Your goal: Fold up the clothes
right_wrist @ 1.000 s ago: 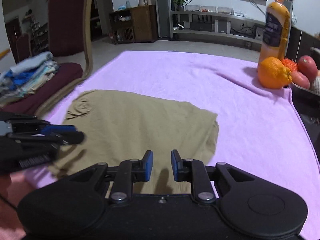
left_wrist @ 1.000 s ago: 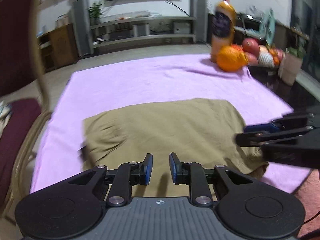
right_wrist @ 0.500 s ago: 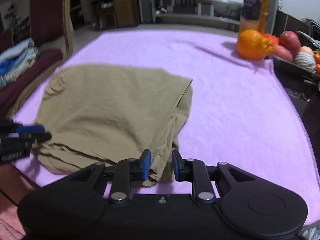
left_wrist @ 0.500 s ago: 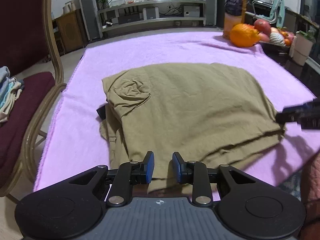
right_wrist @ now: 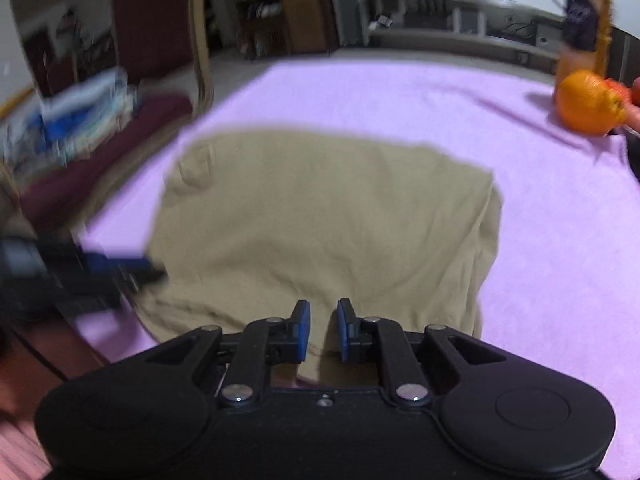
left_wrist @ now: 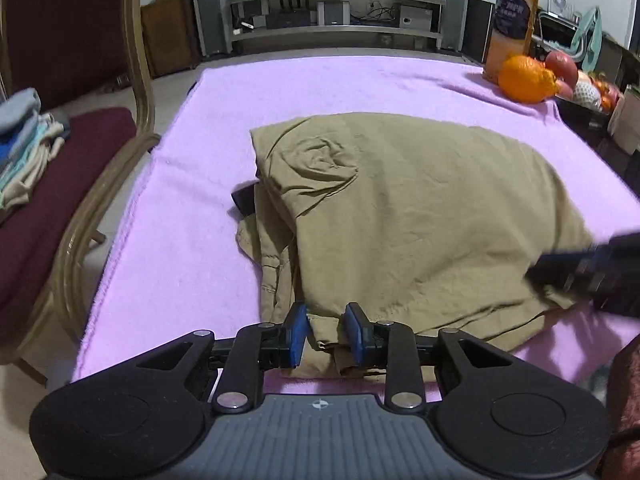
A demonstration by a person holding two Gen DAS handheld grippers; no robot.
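Note:
A khaki garment (left_wrist: 400,200) lies folded on the purple blanket (left_wrist: 172,240), with wrinkles at its left end. My left gripper (left_wrist: 326,334) is at the garment's near left corner, its blue pads slightly apart with the cloth edge lying between them. In the right wrist view, which is blurred, my right gripper (right_wrist: 323,330) hovers over the near edge of the garment (right_wrist: 320,208), its pads a narrow gap apart. Each gripper shows in the other's view: the right gripper (left_wrist: 580,272) at the garment's right end, the left gripper (right_wrist: 120,264) at its left.
A small black item (left_wrist: 244,198) pokes out from under the garment's left side. A dark red chair (left_wrist: 80,140) with a stack of folded clothes (left_wrist: 24,148) stands left of the table. An orange (left_wrist: 526,80), a juice bottle (left_wrist: 514,20) and fruit sit at the far right corner.
Both grippers have drawn back from above the garment's middle to its near edge. The left pads have spread a little around the cloth edge; the right pads have narrowed.

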